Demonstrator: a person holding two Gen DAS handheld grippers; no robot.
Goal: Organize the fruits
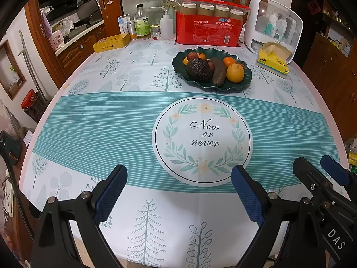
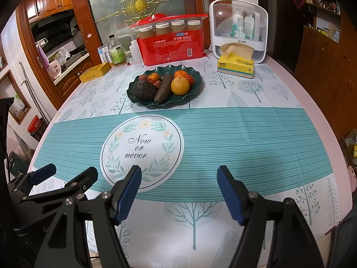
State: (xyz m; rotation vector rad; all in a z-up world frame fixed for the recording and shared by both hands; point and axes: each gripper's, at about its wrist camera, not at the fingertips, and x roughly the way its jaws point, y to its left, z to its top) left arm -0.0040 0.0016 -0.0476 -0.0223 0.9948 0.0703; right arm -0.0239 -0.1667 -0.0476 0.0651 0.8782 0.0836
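**Several fruits sitting piled on green plate as two grippers wait apart**

Several fruits are resting together on a dark green scalloped plate [image 1: 243, 82], which is standing on the far half of the table, beyond the teal striped band of the tablecloth [image 1: 89, 134]. An avocado [image 1: 198, 69] is lying at the plate's near left, touching a long dark fruit [image 1: 218, 72], with a yellow-orange citrus [image 1: 235, 73] just beside it and smaller oranges [image 1: 229, 61] and reddish fruits behind. Nearer the camera, the left gripper [image 1: 178, 194] is hovering over the cloth with its jaws spread wide and holding nothing; the right gripper [image 2: 179, 193] is doing likewise alongside. Behind the plate a red paper-cup package [image 2: 174, 47] is standing, with a yellow tissue pack [image 2: 236, 65] to its right.
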